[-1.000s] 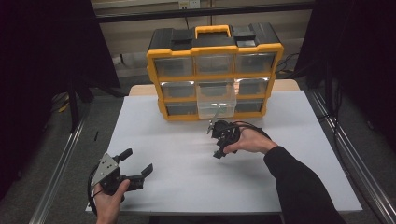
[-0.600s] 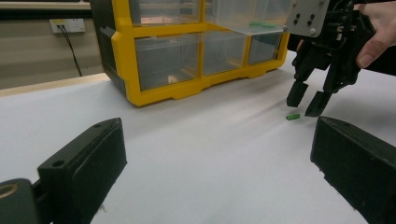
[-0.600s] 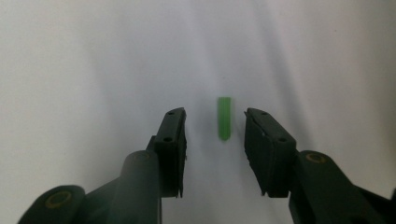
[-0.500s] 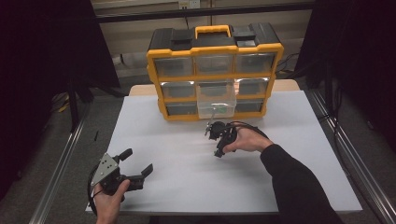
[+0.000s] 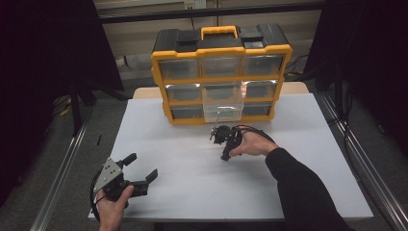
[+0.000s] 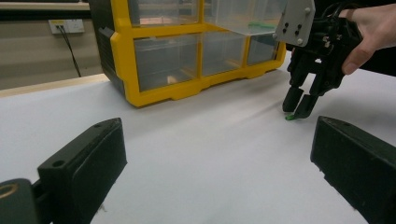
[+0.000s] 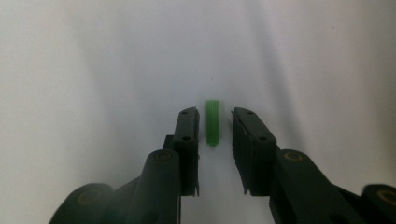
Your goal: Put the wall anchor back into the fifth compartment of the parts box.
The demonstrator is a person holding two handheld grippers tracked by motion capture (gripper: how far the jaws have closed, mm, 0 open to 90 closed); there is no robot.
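Observation:
A small green cylinder (image 7: 213,122) lies on the white table, seen as a green speck (image 6: 291,118) in the left gripper view. My right gripper (image 7: 215,114) points down over it, open, one jaw on each side with a narrow gap to both. In the high view the right gripper (image 5: 224,157) is mid-table, just in front of the organizer. My left gripper (image 5: 142,166) rests near the front left of the table, open with nothing between its jaws (image 6: 217,135).
A yellow and black drawer organizer (image 5: 221,53) stands at the back of the white table (image 5: 308,168). Its clear middle drawer (image 5: 222,103) is pulled out toward the right gripper. Metal rails run along both sides of the table.
The right hand has shifted slightly left and down toward the table surface. The left gripper has not moved.

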